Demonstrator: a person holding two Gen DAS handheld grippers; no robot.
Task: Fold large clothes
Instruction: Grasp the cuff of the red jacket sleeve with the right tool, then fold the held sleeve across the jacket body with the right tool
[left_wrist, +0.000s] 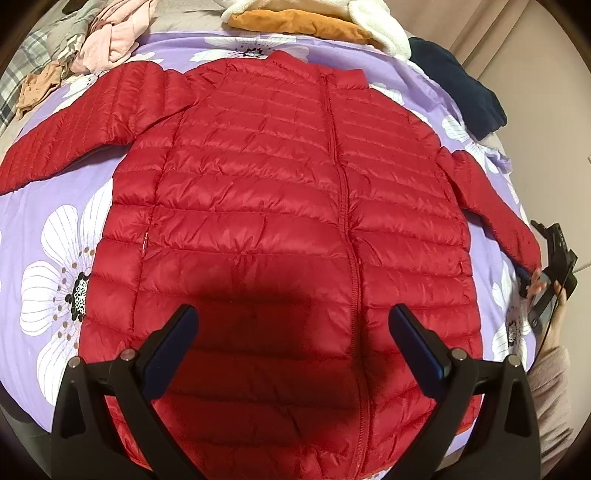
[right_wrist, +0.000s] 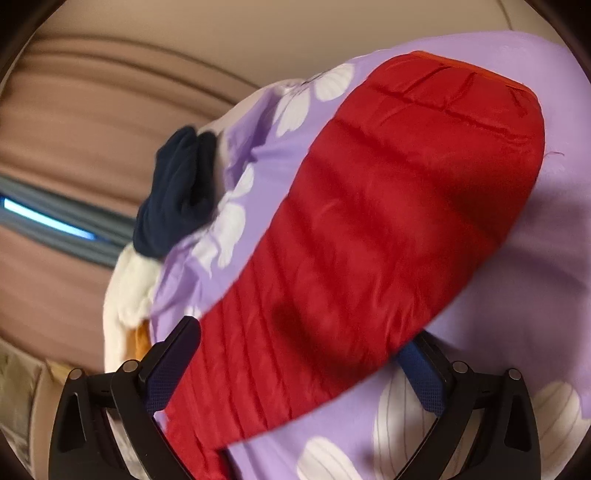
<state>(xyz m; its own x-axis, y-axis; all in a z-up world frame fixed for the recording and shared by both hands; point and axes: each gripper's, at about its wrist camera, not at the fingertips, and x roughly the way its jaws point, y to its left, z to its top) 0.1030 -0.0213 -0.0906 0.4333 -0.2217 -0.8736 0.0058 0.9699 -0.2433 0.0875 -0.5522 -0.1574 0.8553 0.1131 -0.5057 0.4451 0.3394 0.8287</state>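
A red quilted puffer jacket (left_wrist: 280, 206) lies flat, front up and zipped, on a purple floral sheet (left_wrist: 55, 266), both sleeves spread out. My left gripper (left_wrist: 293, 321) is open and empty, hovering over the jacket's lower middle. My right gripper (left_wrist: 532, 280) shows at the right edge, at the cuff of the right sleeve (left_wrist: 491, 206). In the right wrist view the gripper (right_wrist: 299, 339) is open with the red sleeve (right_wrist: 351, 236) lying between its fingers; one finger (right_wrist: 421, 373) sits under the sleeve's edge.
A navy garment (left_wrist: 465, 88) lies at the sheet's far right, also in the right wrist view (right_wrist: 177, 195). An orange and white fleece (left_wrist: 306, 18) lies behind the collar. Pink and plaid clothes (left_wrist: 92, 40) are piled at the far left.
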